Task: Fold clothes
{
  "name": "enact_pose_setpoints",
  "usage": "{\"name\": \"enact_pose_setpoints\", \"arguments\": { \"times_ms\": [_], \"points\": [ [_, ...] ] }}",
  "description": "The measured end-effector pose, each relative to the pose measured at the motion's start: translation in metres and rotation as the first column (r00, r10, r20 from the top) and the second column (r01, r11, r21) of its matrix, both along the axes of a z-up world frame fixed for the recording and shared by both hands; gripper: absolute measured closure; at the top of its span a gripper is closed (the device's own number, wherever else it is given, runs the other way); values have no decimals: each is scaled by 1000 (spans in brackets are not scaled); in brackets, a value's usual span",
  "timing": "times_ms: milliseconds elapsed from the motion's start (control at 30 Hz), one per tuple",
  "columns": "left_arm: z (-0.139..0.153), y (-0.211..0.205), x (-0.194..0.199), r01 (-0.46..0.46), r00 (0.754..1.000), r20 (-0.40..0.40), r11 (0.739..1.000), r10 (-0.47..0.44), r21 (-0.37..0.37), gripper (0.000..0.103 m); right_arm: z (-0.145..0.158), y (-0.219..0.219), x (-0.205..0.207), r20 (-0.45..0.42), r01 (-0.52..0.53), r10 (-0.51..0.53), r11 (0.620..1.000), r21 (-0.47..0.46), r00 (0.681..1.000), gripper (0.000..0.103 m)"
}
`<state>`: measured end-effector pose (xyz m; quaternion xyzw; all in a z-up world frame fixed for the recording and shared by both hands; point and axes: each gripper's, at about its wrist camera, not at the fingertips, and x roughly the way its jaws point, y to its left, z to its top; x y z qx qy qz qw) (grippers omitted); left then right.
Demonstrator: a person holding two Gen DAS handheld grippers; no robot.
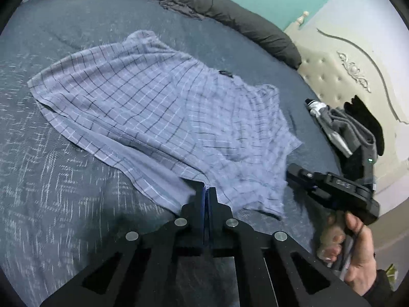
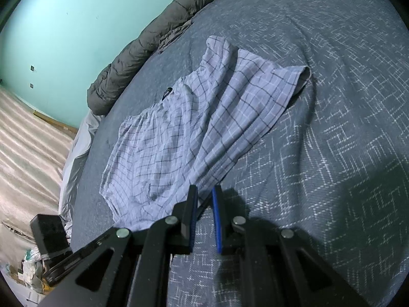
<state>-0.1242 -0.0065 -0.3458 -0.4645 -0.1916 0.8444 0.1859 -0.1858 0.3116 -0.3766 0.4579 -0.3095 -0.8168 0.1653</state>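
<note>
Light blue plaid shorts (image 1: 158, 102) lie spread on the dark patterned bedspread (image 1: 51, 179). My left gripper (image 1: 206, 190) is shut on the shorts' near hem, and folds run toward it. In the same view my right gripper (image 1: 294, 175), held by a hand (image 1: 358, 250), touches the shorts' right corner. In the right wrist view the shorts (image 2: 179, 133) fan out ahead. My right gripper (image 2: 204, 192) stands a little open, and the shorts' edge reaches in between its blue-padded fingertips (image 2: 217, 204).
A rolled dark grey duvet (image 1: 204, 2) lines the far side of the bed. A pile of dark and grey clothes (image 1: 355, 128) lies by the cream headboard (image 1: 340, 76). The bed's edge, the floor (image 2: 28, 140) and a black box (image 2: 48, 235) are at the right wrist view's left.
</note>
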Motion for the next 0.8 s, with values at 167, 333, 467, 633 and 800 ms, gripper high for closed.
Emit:
{"name": "enact_pose_setpoints", "arguments": {
  "times_ms": [167,333,467,633,800],
  "points": [
    [5,4,12,-5,1000,6,1000,5,1,101,0,-3,0,2,-4,4,1000,3,1000,92],
    [-9,6,13,-18,998,66,1000,17,8,101,0,-6,-2,5,-9,9,1000,7,1000,92],
    [-10,-10,10,-83,994,65,997,82,3,100,2,-8,-4,5,-9,9,1000,8,1000,92],
    [-6,-30,-5,-150,989,17,989,149,4,91,2,-8,-2,5,-8,8,1000,11,1000,92],
    [-13,-41,-25,-167,985,32,986,167,-2,86,2,-10,-1,4,-11,11,1000,12,1000,92]
  ]
}}
